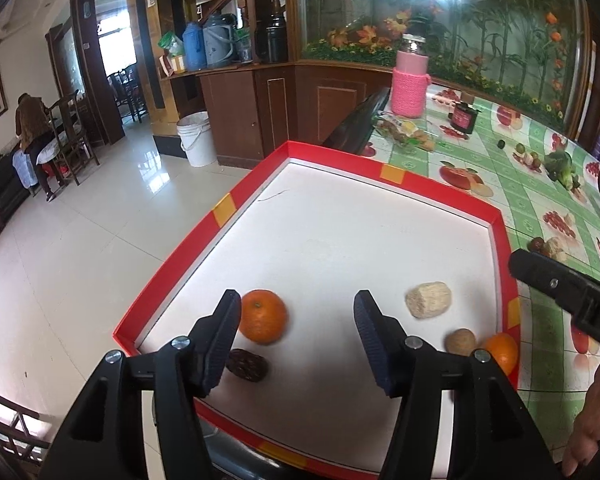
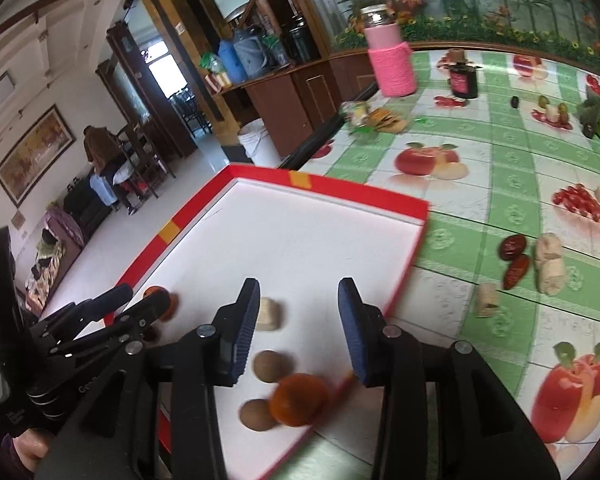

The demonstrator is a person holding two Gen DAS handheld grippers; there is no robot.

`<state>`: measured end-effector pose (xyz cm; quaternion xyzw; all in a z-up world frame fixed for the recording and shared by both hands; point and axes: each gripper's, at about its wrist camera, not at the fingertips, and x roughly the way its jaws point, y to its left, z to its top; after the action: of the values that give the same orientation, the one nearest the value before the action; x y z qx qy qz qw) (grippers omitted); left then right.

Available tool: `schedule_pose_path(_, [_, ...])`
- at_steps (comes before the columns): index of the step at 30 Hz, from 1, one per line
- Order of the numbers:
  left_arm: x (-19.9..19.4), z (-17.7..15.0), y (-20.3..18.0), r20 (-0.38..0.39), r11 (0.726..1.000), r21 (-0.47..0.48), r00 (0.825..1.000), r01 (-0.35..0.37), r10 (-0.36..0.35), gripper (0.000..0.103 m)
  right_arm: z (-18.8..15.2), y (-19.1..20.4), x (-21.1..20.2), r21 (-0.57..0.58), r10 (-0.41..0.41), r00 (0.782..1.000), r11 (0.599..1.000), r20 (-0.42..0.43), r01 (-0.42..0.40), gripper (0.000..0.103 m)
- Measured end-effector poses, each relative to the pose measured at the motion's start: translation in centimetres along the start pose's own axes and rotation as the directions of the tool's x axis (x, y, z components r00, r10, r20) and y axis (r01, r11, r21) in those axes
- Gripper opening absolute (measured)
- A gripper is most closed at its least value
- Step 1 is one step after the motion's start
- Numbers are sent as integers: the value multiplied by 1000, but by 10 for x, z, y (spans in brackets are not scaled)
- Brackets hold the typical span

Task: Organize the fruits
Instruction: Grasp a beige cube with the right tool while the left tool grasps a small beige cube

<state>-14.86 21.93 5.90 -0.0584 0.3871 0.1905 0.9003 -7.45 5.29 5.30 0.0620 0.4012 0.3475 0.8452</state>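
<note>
A red-rimmed white tray (image 1: 396, 174) holds the fruit. In the left wrist view an orange (image 1: 263, 316) rests against the inner side of the left finger of my left gripper (image 1: 296, 332), whose jaws stand wide apart and grip nothing. A dark date (image 1: 246, 365) lies just below it. To the right lie a beige chunk (image 1: 428, 300), a brown nut (image 1: 460, 342) and a second orange (image 1: 502, 350). In the right wrist view my right gripper (image 2: 300, 324) is open over that blurred orange (image 2: 300, 400), with two brown nuts (image 2: 270, 366) and the beige chunk (image 2: 270, 314) beside it.
On the green fruit-print tablecloth (image 2: 480, 184) right of the tray lie two dates (image 2: 512, 246) and beige pieces (image 2: 548, 264). Farther back stand a pink-sleeved jar (image 1: 410, 88), a dark jar (image 1: 464, 116), snack packets (image 1: 404, 130) and vegetables (image 1: 560, 166). The tray overhangs the tiled floor on its left.
</note>
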Motion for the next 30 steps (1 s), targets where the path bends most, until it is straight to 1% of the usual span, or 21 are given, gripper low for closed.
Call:
schedule_pose_path(1, [-2,0,-3,2,1000,8,1000,1,-1,62,-1,-6,-4,11,-7,1000,1000,6,7,43])
schedule_pose_path(4, [-8,1,-11,12,1000,29,1000,1,-1,63,-4,-30,-19,46,-34,999,998,28,32,43])
schedule_pose_path(8, [-13,-1,-24,15,998,56,1000,10,-11,64,-14,-69,-44,96,-88,995,992,47,83,43])
schedule_pose_path(11, [-15,-3,-38,7,996,85,999,36,-37,64,-26,-99,-60,129,-151,987,981,44,145,43])
schedule_pose_path(14, [-16,-5,-56,0,991,119,998,63,-64,66,-29,-125,-65,169,-203,979,966,29,195,43])
schedule_pose_path(16, [-18,-8,-68,-10,987,140,996,84,-83,66,-28,-136,-64,186,-225,974,958,16,218,43])
schedule_pose_path(18, [-20,-11,-76,-19,982,157,995,104,-102,66,-23,-142,-62,194,-223,975,957,12,217,43])
schedule_pose_path(24, [-30,-14,-93,-29,972,185,989,145,-142,66,-6,-140,-41,181,-229,973,958,19,222,43])
schedule_pose_path(29, [-32,-13,-105,-42,965,196,984,176,-171,66,2,-144,-19,188,-246,969,950,-31,248,43])
schedule_pose_path(30, [-33,-13,-108,-45,963,197,983,184,-178,66,2,-146,-16,190,-249,968,949,-39,252,41])
